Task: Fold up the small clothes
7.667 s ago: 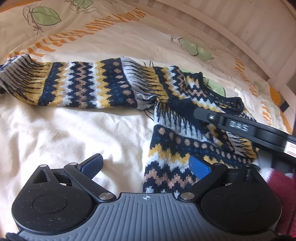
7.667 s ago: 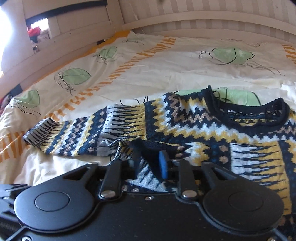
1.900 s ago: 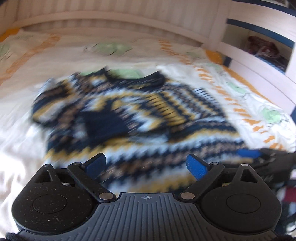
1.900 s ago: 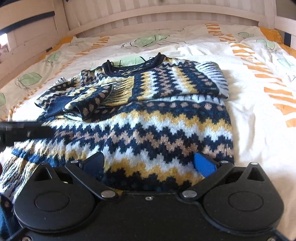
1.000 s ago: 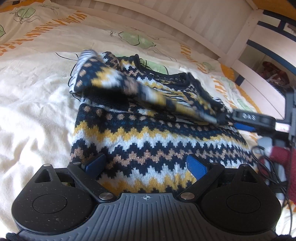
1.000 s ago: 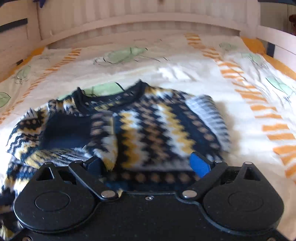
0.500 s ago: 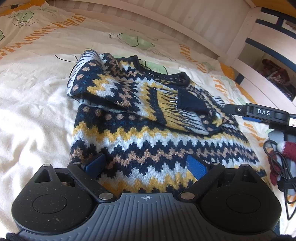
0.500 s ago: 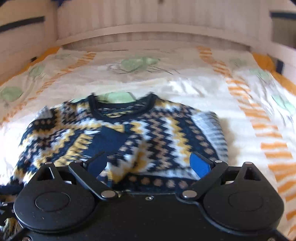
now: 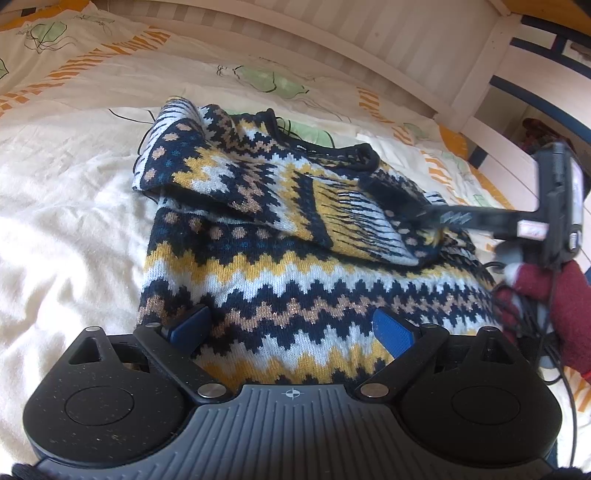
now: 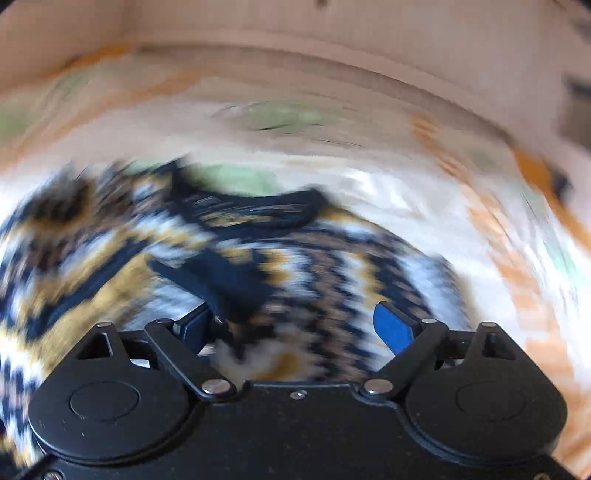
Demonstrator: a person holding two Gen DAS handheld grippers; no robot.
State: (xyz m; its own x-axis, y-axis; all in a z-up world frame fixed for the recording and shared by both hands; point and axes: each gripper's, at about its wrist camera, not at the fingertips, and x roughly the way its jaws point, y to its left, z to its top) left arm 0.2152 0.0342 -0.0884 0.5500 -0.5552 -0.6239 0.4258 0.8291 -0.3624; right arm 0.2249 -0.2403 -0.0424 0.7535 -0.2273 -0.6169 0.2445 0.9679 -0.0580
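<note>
— Where does your left wrist camera sit?

— Right behind your left gripper, low over the near hem of the sweater. It faces slantwise down across the bed toward the slatted headboard, and the picture is sharp.

— And your right one?

— Behind your right gripper, close over the same sweater nearer its neckline, also looking down toward the headboard. It is smeared with blur.

— What do you get in both?

— The sweater's upper half with its dark collar, the leaf-print bedding and the headboard. Your left view also catches your right gripper at its right edge.
</note>
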